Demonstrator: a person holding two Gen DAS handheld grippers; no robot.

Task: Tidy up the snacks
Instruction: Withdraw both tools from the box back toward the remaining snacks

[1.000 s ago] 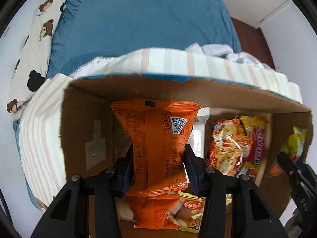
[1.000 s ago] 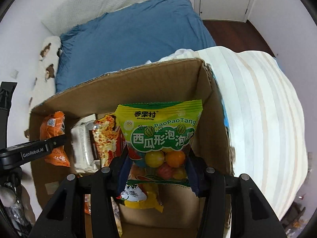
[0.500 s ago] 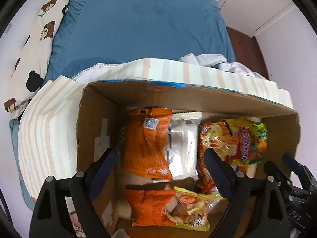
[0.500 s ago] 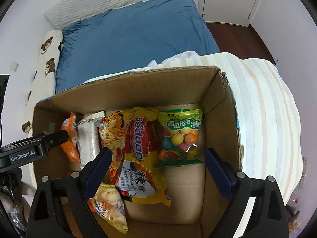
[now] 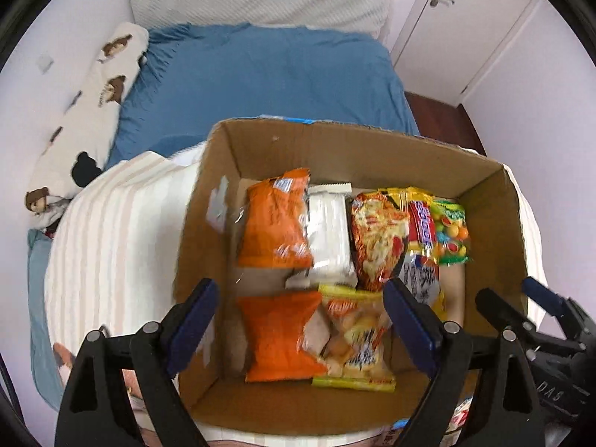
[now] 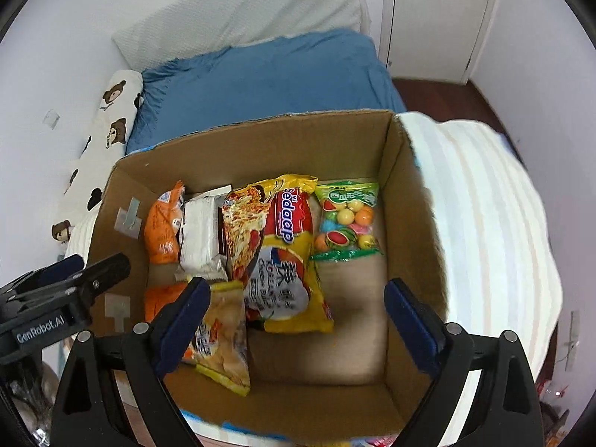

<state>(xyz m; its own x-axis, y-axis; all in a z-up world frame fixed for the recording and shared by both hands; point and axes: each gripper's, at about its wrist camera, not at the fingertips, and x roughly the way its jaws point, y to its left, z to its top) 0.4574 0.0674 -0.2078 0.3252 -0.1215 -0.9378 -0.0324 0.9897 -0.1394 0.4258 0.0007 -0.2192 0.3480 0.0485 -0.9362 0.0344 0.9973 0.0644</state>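
Left gripper [image 5: 298, 320]: black plastic frame of triangular struts; two fingers [image 5: 193, 318] faced with dark blue pads; round silver screws at the finger pivots. From the right wrist view its side shows white lettering "GenRobot.AI".

Right gripper [image 6: 296, 320]: same build, black struts, dark blue pads on the fingers [image 6: 408, 316], silver screws at the pivots. From the left wrist view its body carries faint letters "DAS".

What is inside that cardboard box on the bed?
The cardboard box holds two orange packets, a white packet, noodle packs, a bag of gumballs and a yellow snack bag. Anything beneath the overlapping packs is hidden.
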